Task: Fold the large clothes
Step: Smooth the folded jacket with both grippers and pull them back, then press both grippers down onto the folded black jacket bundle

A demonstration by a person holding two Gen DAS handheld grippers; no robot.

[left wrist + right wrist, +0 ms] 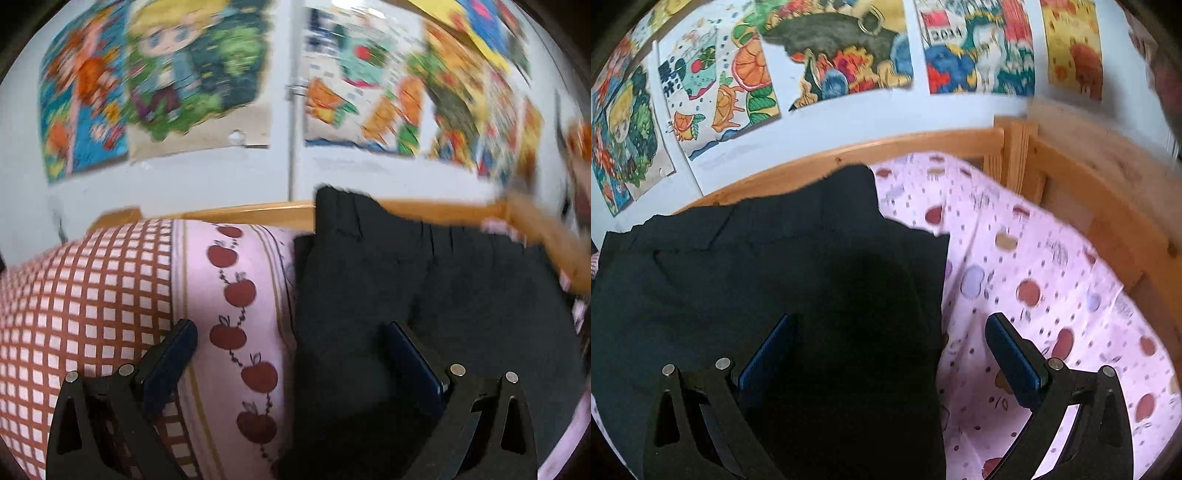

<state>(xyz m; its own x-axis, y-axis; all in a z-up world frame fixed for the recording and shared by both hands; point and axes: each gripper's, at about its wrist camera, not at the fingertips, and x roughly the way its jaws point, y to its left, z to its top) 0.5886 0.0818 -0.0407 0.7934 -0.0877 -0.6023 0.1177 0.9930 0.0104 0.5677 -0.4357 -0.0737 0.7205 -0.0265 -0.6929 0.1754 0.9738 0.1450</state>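
Note:
A large black garment (424,295) lies spread flat on the bed, its far edge against the wooden frame. It also shows in the right wrist view (757,277). My left gripper (291,332) is open and empty, straddling the garment's left edge: one finger over the pink bedding, the other over the black cloth. My right gripper (890,325) is open and empty, straddling the garment's right edge, its right finger over the pink sheet (1052,277).
A checked and apple-print pillow or quilt (110,295) lies left of the garment. The wooden bed frame (1071,177) runs along the far side and right. Colourful drawings (831,55) hang on the white wall behind.

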